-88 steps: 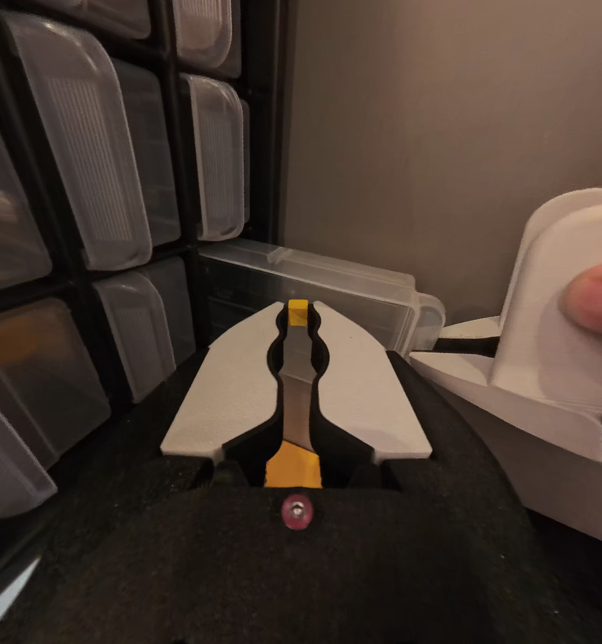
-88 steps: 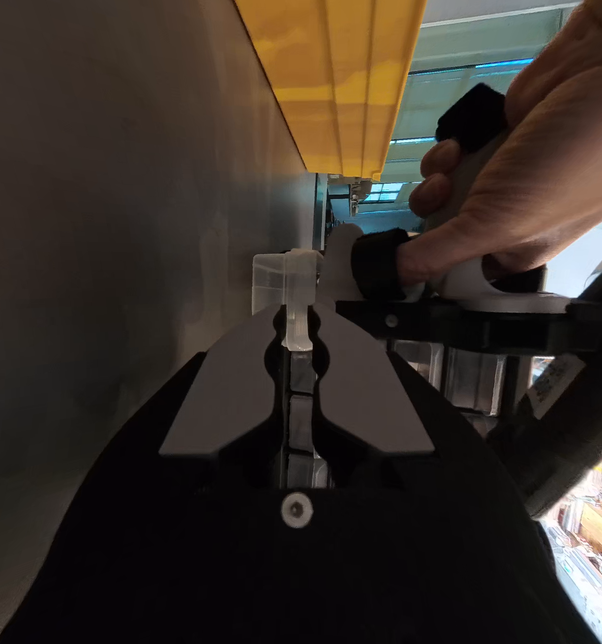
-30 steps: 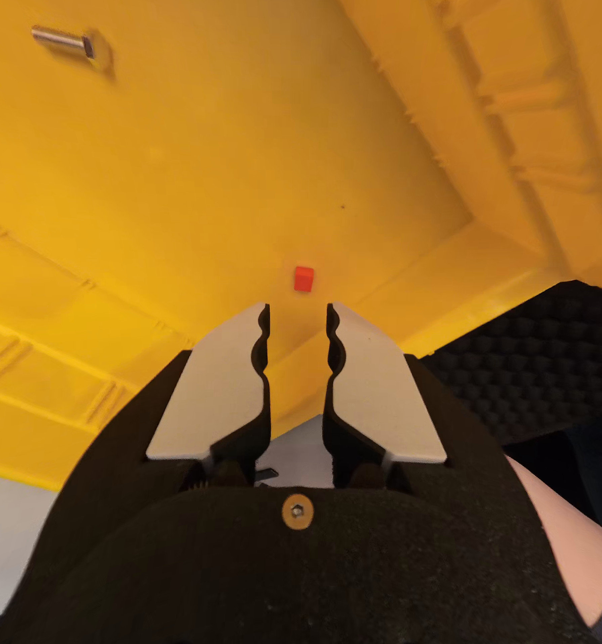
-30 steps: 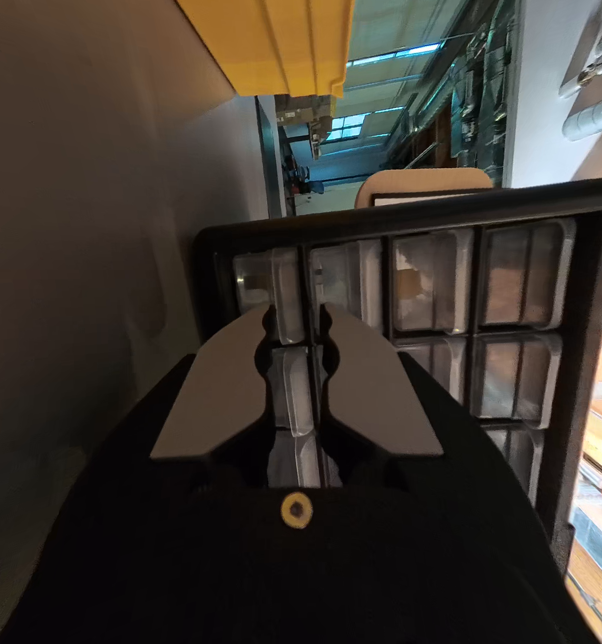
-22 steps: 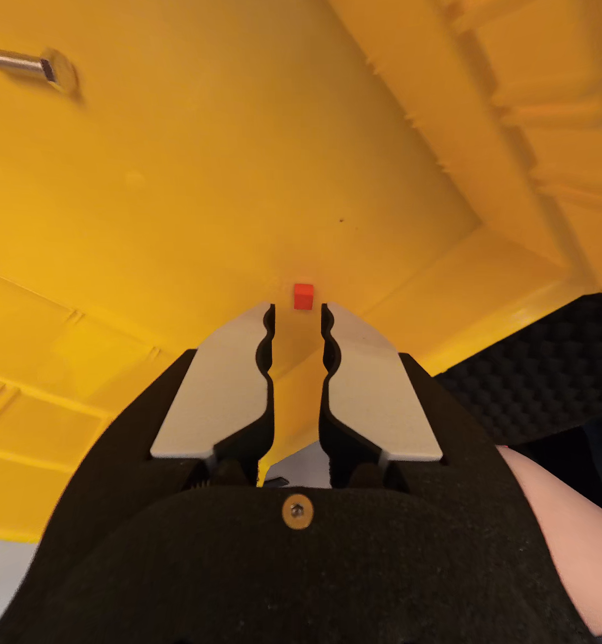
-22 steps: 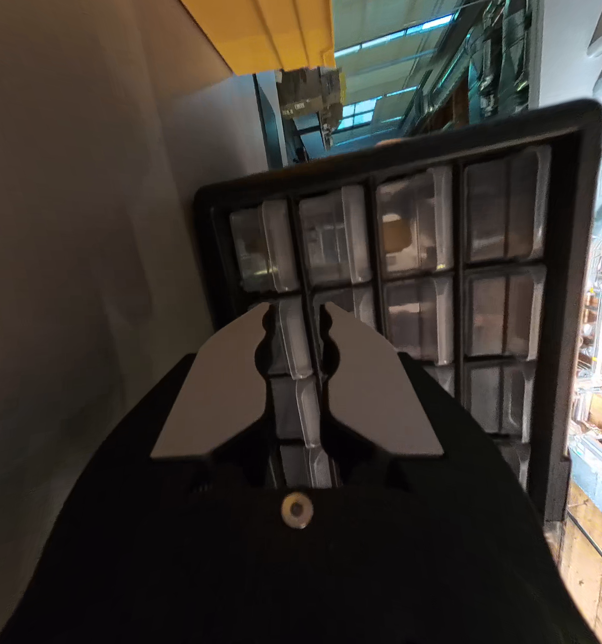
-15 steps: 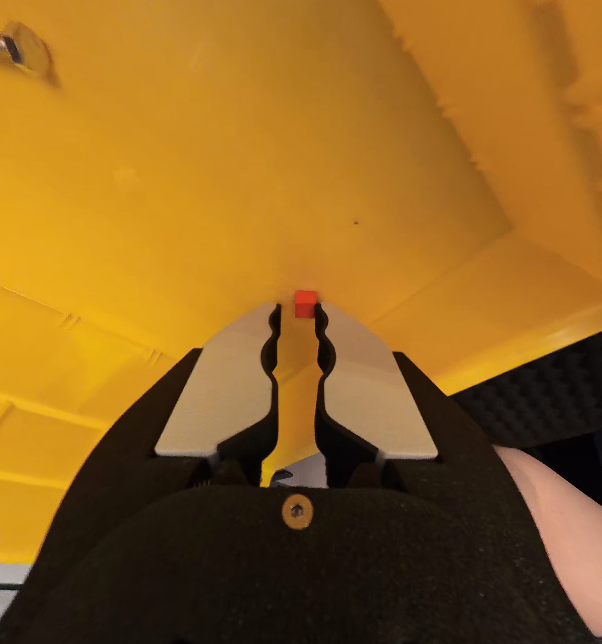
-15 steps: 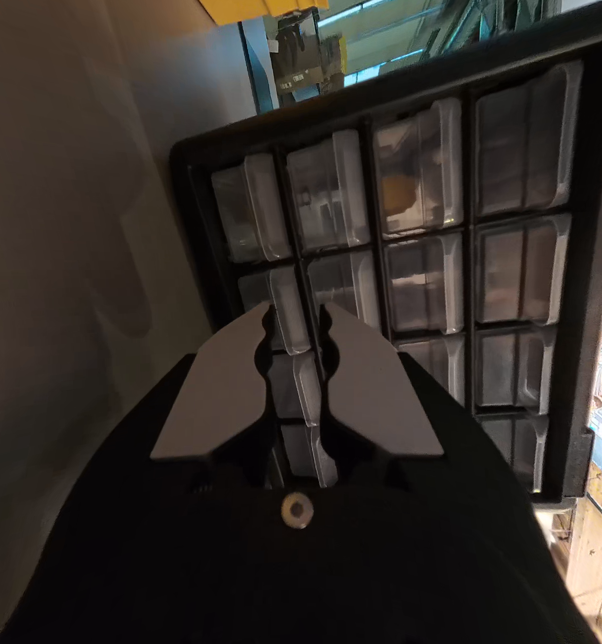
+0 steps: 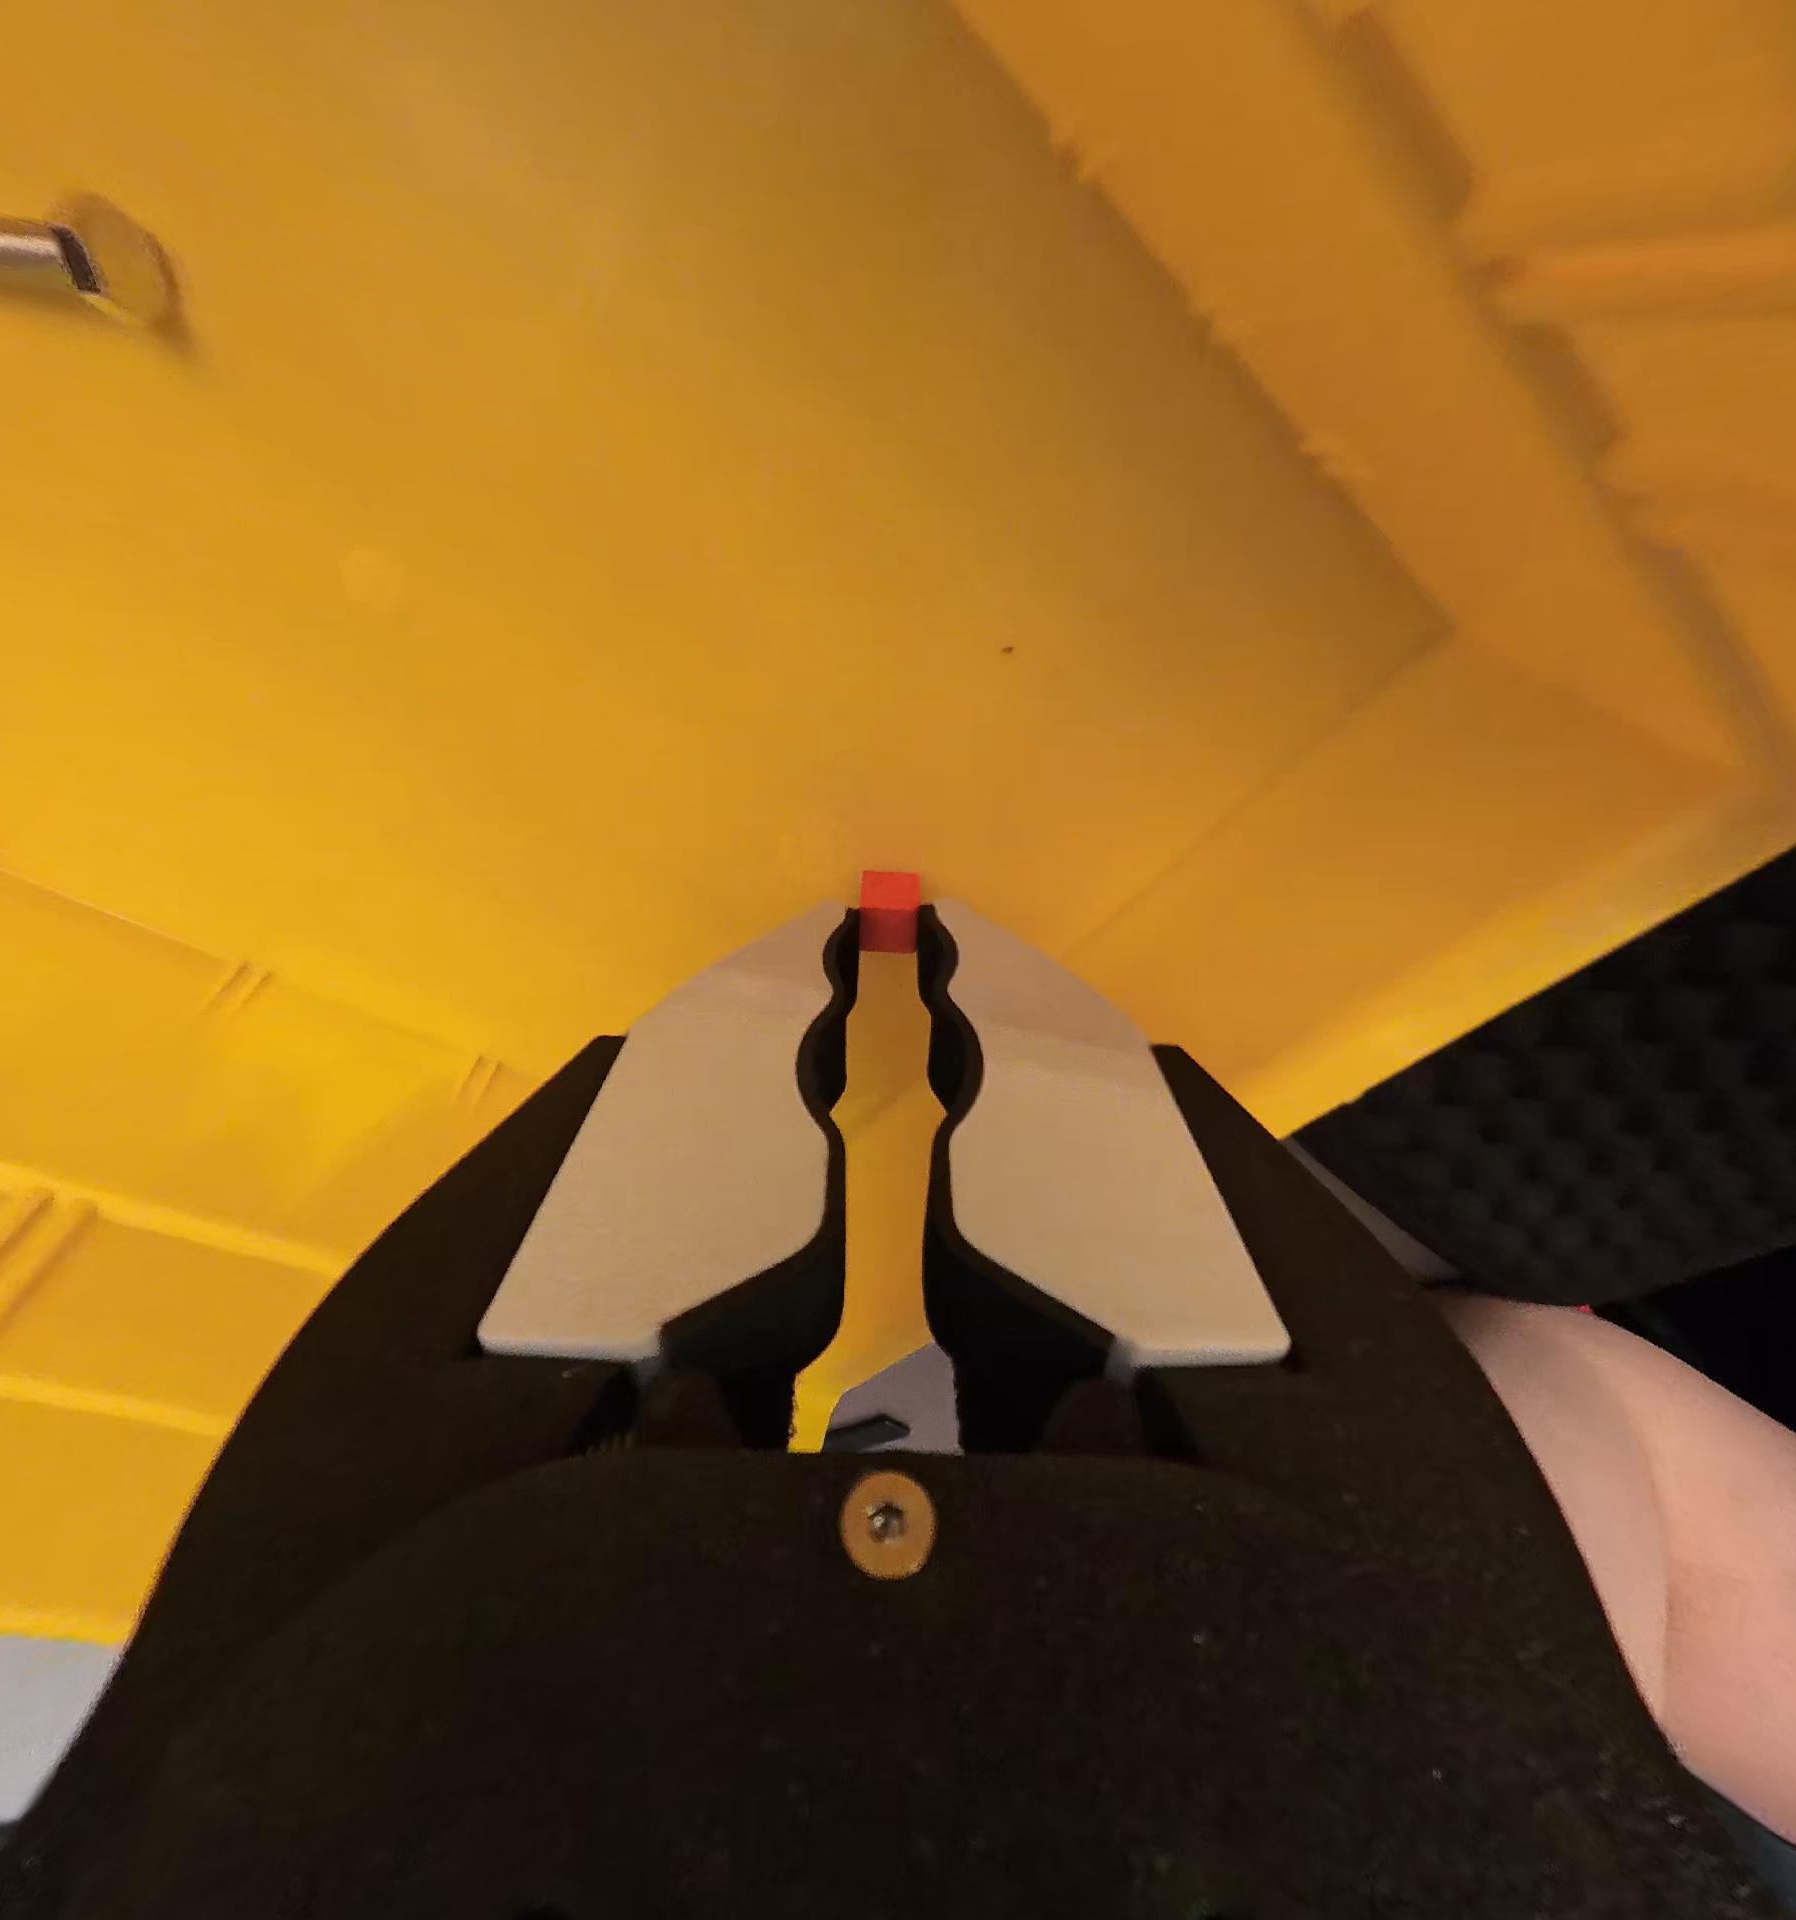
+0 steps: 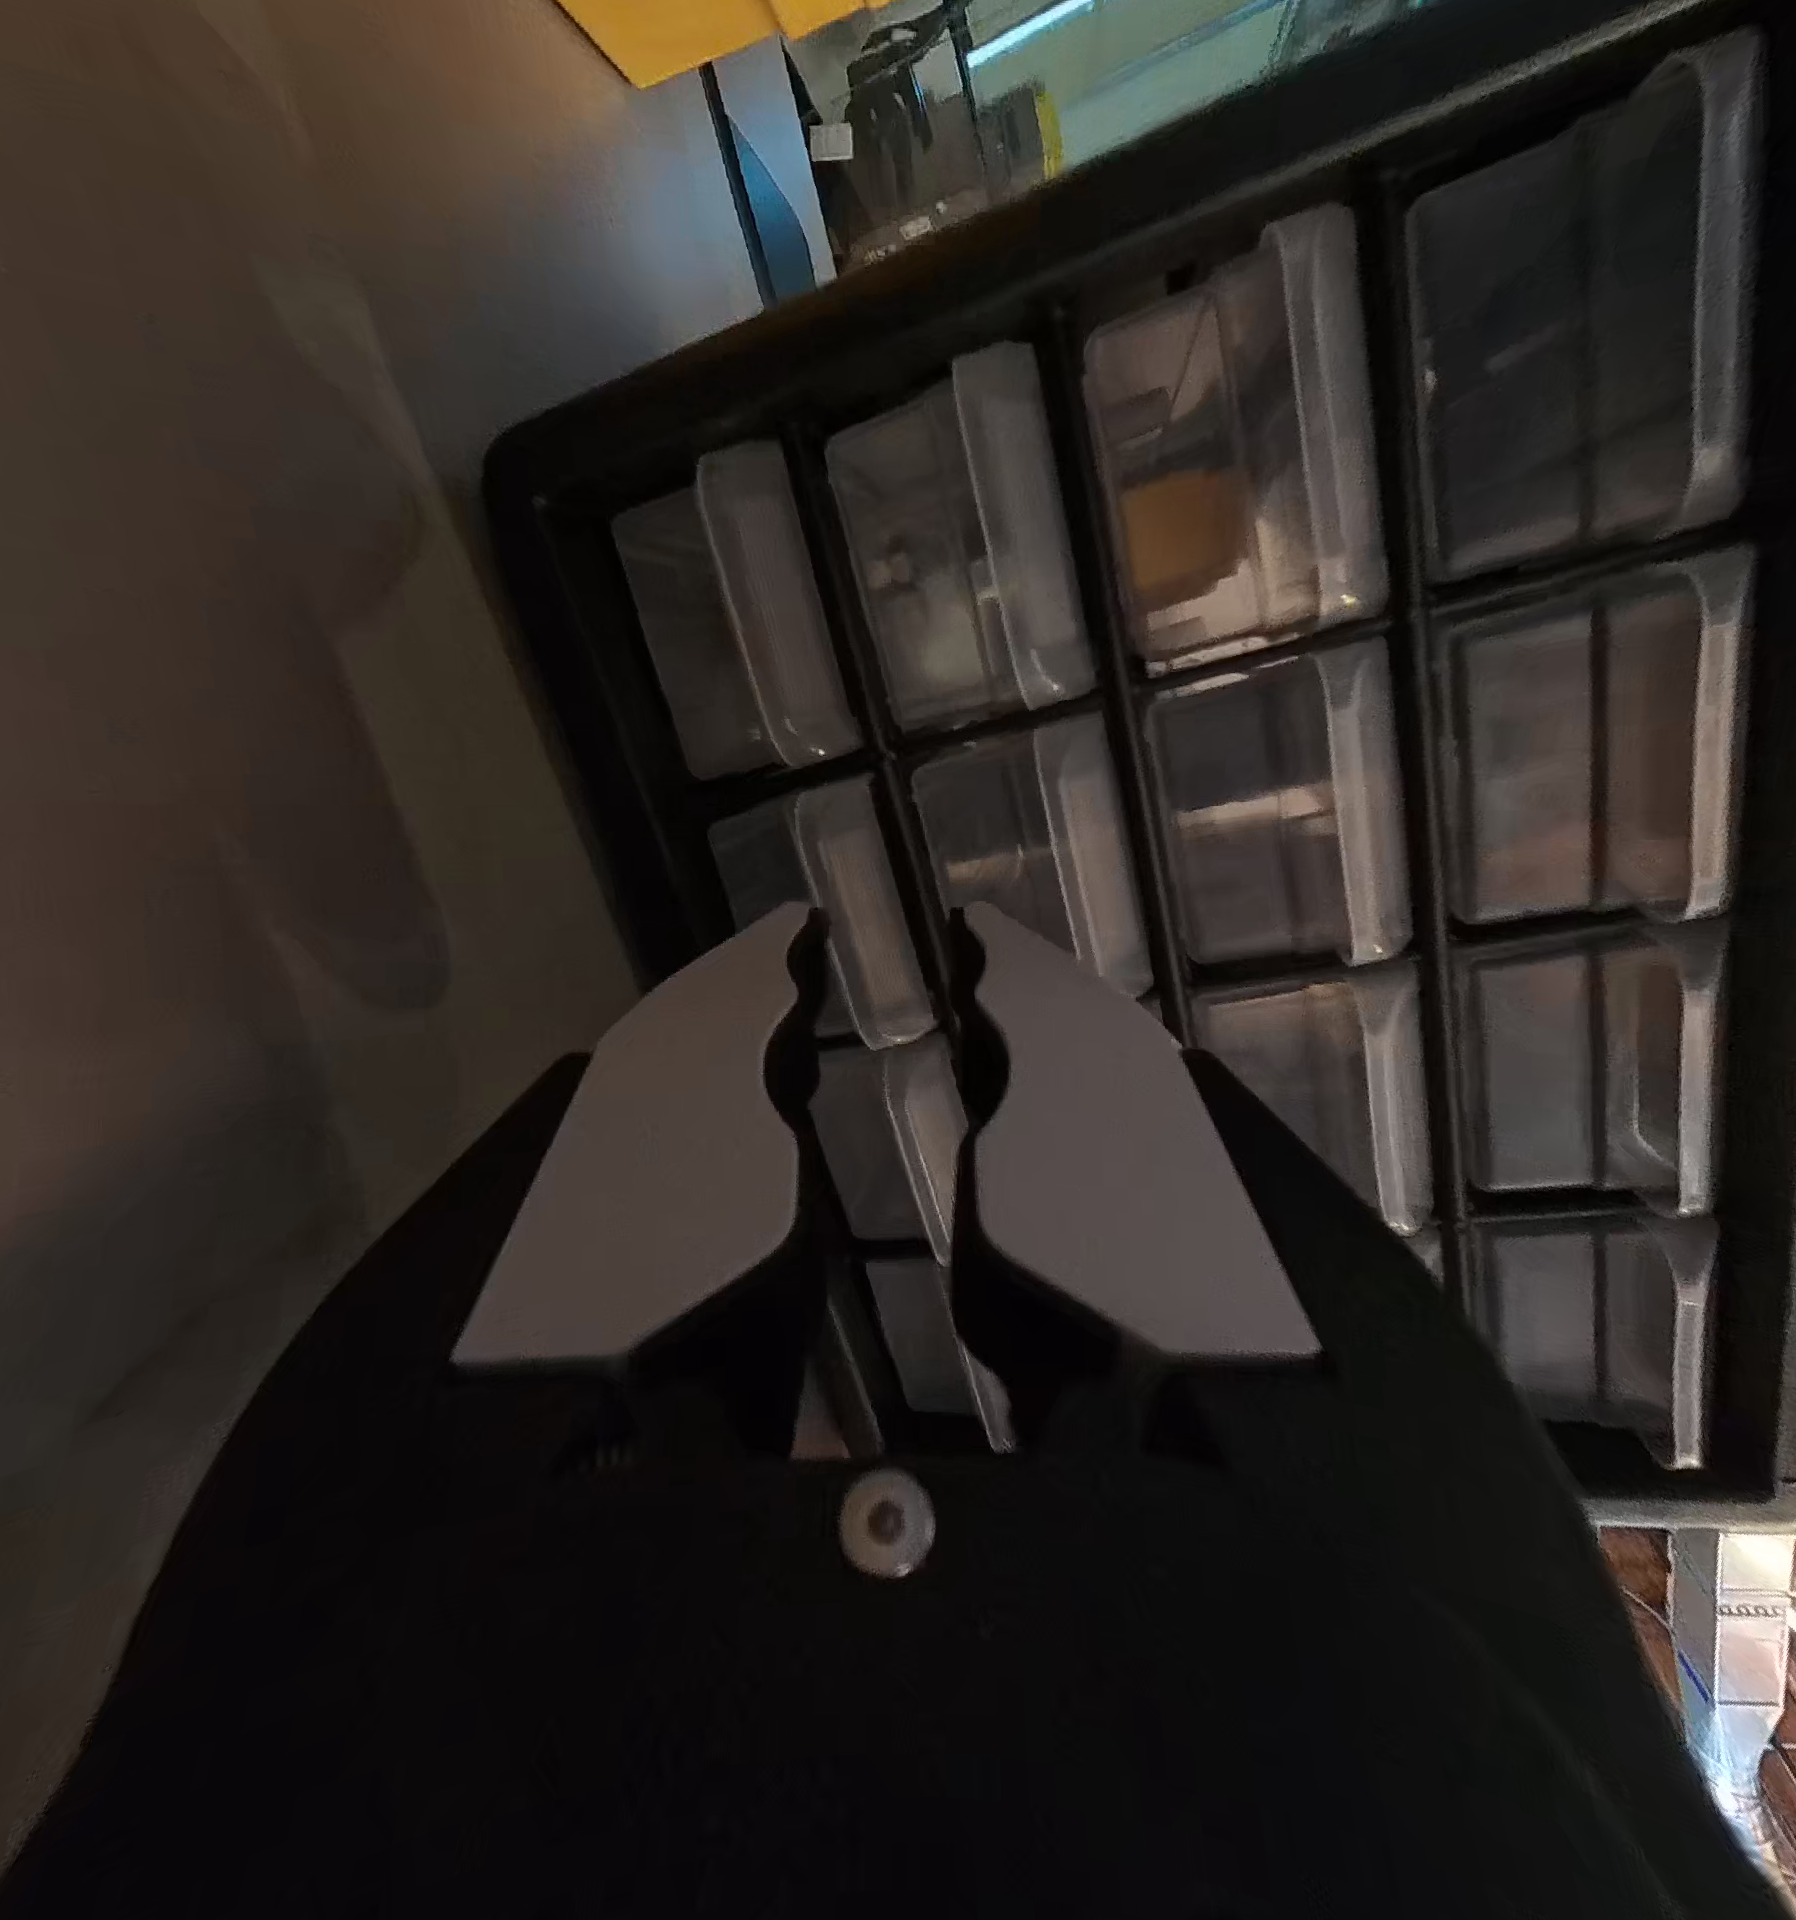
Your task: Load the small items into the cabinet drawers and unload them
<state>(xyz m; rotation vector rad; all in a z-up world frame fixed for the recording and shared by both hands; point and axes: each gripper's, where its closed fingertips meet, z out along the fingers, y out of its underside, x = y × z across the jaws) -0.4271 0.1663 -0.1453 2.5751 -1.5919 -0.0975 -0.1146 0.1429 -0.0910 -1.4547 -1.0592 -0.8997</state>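
In the left wrist view, a small red cube (image 9: 889, 912) lies on the floor of a yellow bin (image 9: 665, 520). My left gripper (image 9: 889, 920) reaches down into the bin, and its fingertips are shut on the cube's two sides. In the right wrist view, the black cabinet (image 10: 603, 457) with several clear drawers fills the right half, seen turned on its side. All its drawers look pushed in. One drawer (image 10: 1226, 520) holds something yellow. My right gripper (image 10: 889, 925) is open and empty, a short way in front of the cabinet's edge column of drawers.
A steel bolt (image 9: 11, 255) lies in the yellow bin at the upper left. Black foam (image 9: 1600, 1091) lies beside the bin on the right, with a person's arm (image 9: 1704, 1507) below it. A grey surface (image 10: 198, 727) borders the cabinet. The bin's corner (image 10: 686, 31) shows at the top. My hands' fingertips stand some 30 cm from each other. My right tips are roughly 9 cm from the black cabinet (image 10: 603, 457).
My left gripper has moved down onto the red cube and its jaws have narrowed from wide open to shut on it. My right gripper has swung across the cabinet front, still open.
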